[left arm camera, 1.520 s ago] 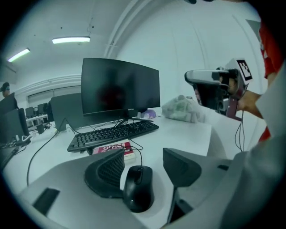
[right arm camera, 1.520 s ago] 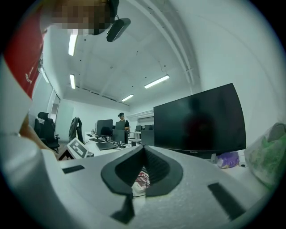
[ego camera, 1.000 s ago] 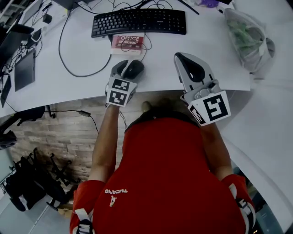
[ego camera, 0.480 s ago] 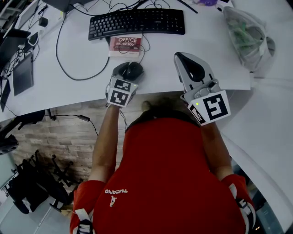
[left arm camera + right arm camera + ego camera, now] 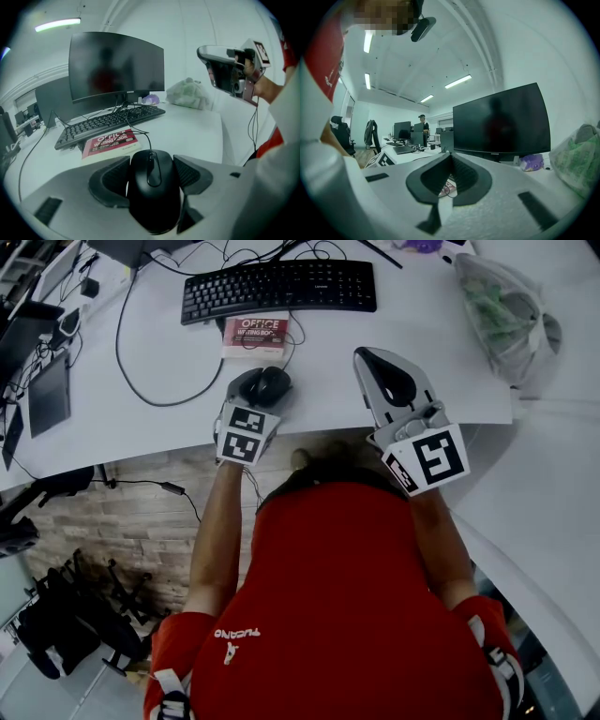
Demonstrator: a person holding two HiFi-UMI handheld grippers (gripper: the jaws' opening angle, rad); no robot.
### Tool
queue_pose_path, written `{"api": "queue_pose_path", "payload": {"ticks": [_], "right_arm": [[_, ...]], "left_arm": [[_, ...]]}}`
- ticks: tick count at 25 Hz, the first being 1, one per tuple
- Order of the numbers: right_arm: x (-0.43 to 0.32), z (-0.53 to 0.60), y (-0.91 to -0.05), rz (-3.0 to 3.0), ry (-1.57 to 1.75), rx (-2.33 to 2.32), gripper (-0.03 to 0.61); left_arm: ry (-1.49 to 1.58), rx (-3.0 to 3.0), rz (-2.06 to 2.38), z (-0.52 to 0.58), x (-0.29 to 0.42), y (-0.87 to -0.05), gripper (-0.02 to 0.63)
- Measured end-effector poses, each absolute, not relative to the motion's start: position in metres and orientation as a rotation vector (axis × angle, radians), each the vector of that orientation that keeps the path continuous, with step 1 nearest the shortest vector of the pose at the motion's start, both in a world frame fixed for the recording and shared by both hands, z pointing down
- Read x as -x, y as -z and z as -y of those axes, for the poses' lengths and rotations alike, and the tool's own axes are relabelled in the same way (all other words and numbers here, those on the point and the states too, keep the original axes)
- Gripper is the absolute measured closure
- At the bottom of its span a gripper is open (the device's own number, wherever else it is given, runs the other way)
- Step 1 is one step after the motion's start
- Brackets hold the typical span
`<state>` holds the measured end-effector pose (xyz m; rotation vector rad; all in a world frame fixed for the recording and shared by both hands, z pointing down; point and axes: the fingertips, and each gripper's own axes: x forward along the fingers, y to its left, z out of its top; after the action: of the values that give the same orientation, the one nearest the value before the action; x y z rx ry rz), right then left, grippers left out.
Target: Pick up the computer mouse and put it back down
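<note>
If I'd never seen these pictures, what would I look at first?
Probably the black mouse, squeezed between the left tongs near the front edge of the white desk, just in front of a red book and a black keyboard. Next, the right tongs, shut on nothing and held up in the air to the right. A big dark monitor stands at the back of the desk.

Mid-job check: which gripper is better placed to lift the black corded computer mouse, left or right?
Left. The left gripper has its jaws clamped on both sides of the black corded computer mouse. The right gripper is shut on nothing and held off to the side.
</note>
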<state>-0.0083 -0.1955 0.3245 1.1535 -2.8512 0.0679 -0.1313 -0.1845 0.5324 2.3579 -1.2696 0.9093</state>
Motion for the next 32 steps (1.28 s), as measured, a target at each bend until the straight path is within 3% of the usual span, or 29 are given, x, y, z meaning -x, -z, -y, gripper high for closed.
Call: {"api": "queue_pose_path", "payload": {"ticks": [21,32], "right_arm": [[0.006,0.179,-0.308,2.918,-0.045,-1.129,0.574],[0.003,0.169,-0.297,2.936,-0.023,-1.131,0.574]], "left_arm": [[-0.316,-2.524,1.582,0.160,0.151,-0.315,0.330],[-0.249,-2.577,1.639,0.143,0.146,-0.245,0.330]]}}
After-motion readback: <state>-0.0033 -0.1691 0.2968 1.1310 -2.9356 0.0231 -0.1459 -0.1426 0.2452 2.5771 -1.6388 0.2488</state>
